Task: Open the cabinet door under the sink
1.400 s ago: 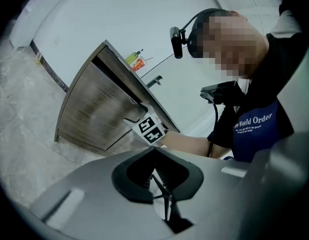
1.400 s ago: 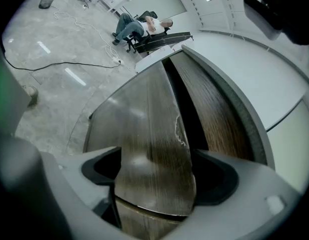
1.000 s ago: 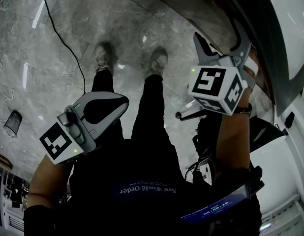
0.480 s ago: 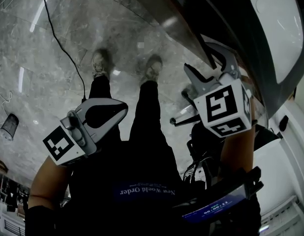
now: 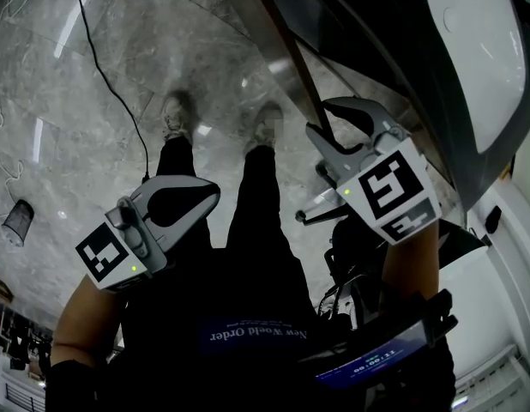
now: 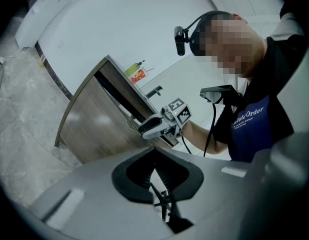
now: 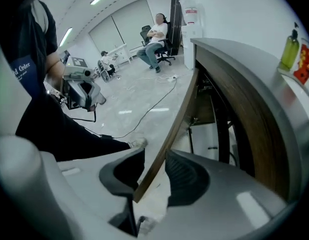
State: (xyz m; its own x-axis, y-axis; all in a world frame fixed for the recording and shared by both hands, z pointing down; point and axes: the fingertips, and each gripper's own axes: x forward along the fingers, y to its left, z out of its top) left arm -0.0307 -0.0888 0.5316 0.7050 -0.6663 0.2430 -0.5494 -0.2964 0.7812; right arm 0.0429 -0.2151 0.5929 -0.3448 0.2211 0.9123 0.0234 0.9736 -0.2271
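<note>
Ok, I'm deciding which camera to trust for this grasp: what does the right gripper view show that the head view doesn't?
Only the right gripper view: the cabinet door edge standing between the closing fingers of the right gripper, the cabinet's interior, a green soap bottle on the counter, and a seated person far back.
Only the head view: the wearer's shoes and the right gripper's marker cube.
Both: the door's edge, the left gripper and the floor cable.
</note>
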